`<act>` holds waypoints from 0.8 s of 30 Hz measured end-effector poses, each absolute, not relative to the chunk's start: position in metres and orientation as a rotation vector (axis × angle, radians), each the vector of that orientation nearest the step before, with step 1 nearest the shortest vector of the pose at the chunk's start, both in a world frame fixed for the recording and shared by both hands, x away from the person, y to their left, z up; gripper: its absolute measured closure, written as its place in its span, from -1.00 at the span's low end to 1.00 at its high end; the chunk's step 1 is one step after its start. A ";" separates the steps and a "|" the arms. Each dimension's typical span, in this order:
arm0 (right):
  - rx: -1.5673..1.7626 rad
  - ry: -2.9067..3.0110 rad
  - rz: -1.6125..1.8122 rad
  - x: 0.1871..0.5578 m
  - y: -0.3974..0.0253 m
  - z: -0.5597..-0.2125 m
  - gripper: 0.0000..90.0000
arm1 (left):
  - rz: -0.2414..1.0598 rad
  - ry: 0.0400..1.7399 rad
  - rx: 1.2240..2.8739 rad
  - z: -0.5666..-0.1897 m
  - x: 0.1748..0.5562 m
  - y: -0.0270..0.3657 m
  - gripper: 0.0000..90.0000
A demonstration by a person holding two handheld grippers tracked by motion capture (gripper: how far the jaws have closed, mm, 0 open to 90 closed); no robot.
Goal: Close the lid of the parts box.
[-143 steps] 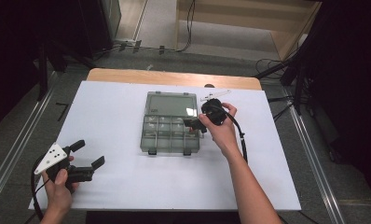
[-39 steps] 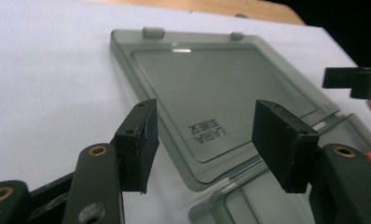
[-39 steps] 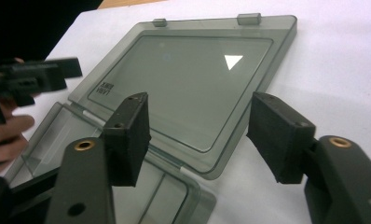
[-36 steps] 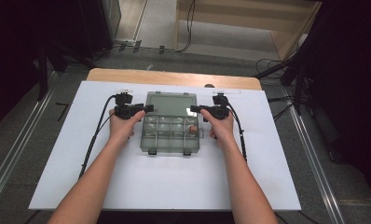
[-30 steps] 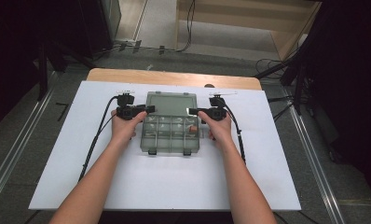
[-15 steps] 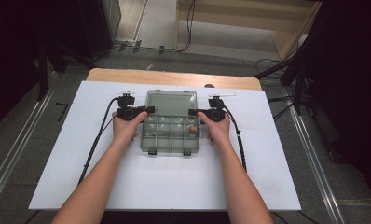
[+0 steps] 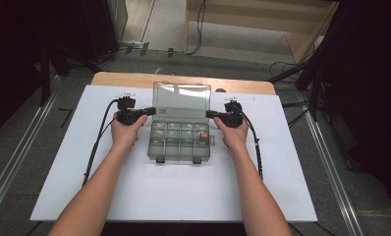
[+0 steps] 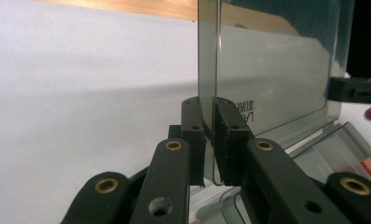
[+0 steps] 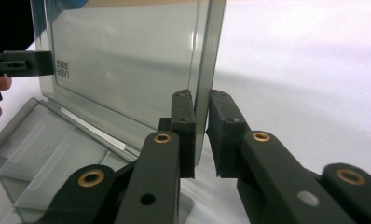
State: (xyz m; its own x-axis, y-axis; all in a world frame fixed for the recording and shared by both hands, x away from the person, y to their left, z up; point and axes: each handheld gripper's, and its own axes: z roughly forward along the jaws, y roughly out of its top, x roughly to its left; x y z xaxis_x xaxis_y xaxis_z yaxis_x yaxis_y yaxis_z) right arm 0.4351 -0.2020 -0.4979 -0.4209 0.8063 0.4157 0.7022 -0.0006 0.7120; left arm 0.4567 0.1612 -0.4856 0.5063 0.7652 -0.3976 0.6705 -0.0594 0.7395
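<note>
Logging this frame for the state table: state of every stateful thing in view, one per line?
organizer box: open, flat on the white sheet
lid: raised, about upright
left gripper: shut on the lid's side edge
right gripper: shut on the lid's opposite side edge
front latches: undone

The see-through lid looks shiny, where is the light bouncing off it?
In the high view, the lid has a pale glare along its top. In the right gripper view, a bright streak runs down its edge beside the right tongs. In the left gripper view, the near tongs look blurry.
</note>
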 end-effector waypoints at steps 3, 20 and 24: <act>1.594 2.138 1.375 0.433 -0.200 -0.496 0.79 | 0.128 1.207 1.773 -0.485 0.456 0.161 0.85; 1.438 2.083 1.379 0.423 -0.196 -0.499 0.81 | 0.261 1.166 1.718 -0.448 0.472 0.153 0.64; 1.435 2.083 1.373 0.423 -0.196 -0.499 0.80 | 0.259 1.180 1.713 -0.451 0.472 0.153 0.82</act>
